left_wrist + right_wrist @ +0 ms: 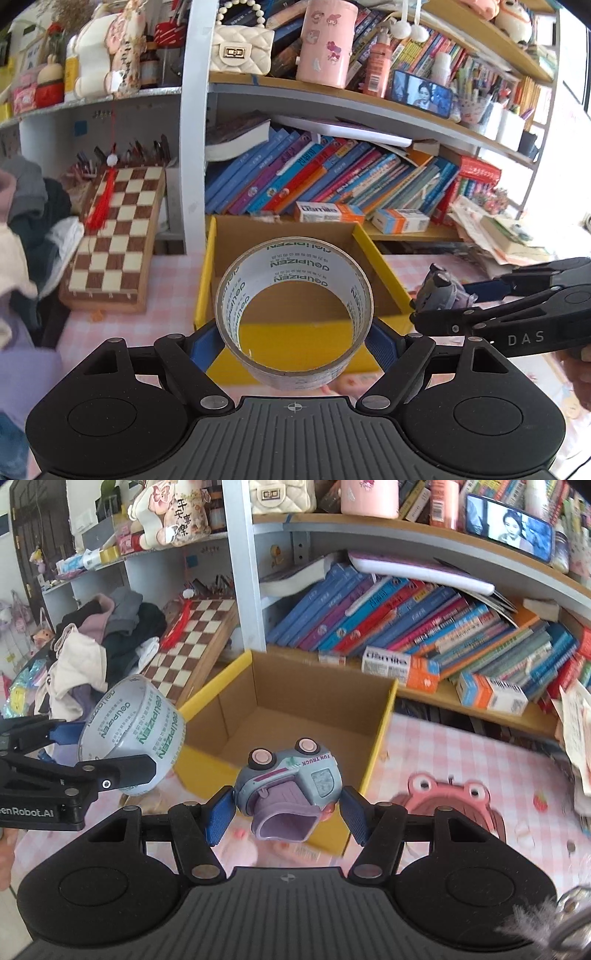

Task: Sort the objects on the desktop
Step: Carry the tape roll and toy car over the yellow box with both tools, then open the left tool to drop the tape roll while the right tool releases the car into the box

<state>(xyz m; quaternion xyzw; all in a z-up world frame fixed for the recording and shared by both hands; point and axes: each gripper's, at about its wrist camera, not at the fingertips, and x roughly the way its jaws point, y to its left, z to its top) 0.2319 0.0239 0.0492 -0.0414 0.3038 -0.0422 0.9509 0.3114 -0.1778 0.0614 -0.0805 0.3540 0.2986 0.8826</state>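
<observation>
My left gripper (293,338) is shut on a roll of clear tape (293,314) printed with green lettering, held in the air in front of an open cardboard box (221,236) with yellow flaps. In the right wrist view the same tape roll (133,731) shows at the left, near the box's left flap. My right gripper (288,812) is shut on a small grey and lilac toy truck (291,779) with pink wheels, held upside down just before the box (380,746). The left wrist view has the right gripper (443,295) and the truck (439,290) at the right.
The box stands on a pink checked desk cover (461,753) against a bookshelf of leaning books (325,173). A folded chessboard (118,236) leans at the left beside a heap of clothes (99,646). A pink frog figure (454,794) sits right of the box. Papers (498,236) pile at the right.
</observation>
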